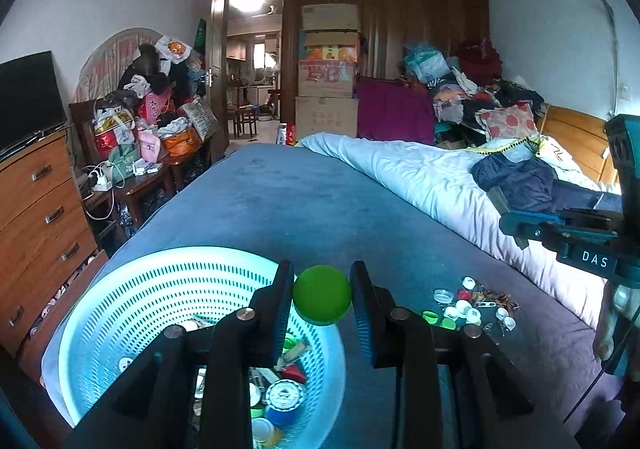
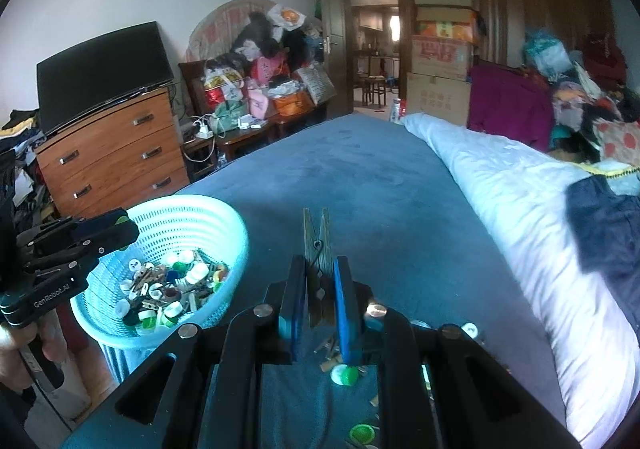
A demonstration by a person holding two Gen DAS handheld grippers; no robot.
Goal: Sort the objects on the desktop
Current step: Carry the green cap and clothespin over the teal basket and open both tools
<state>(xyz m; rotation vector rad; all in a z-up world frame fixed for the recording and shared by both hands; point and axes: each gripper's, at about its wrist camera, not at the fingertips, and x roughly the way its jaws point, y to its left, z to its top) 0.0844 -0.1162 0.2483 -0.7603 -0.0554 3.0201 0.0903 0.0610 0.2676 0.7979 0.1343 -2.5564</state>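
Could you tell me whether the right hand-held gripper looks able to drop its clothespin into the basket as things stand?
Probably yes. The right hand-held gripper holds the clothespin up off the bed, and the basket is open-topped to its left; only the left hand-held gripper hovering at the rim might crowd it.

Dim bluish room, glowing ceiling lamp (image 1: 246,1) beyond the doorway, overexposed glare on the basket (image 1: 132,289) rim, strong fisheye bending, dark vignetted corners, soft blur

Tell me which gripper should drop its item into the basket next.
Left. The left gripper already has its round green plastic cap over the pale blue perforated basket's rim; the right gripper holds a wooden clothespin above the blue bedspread.
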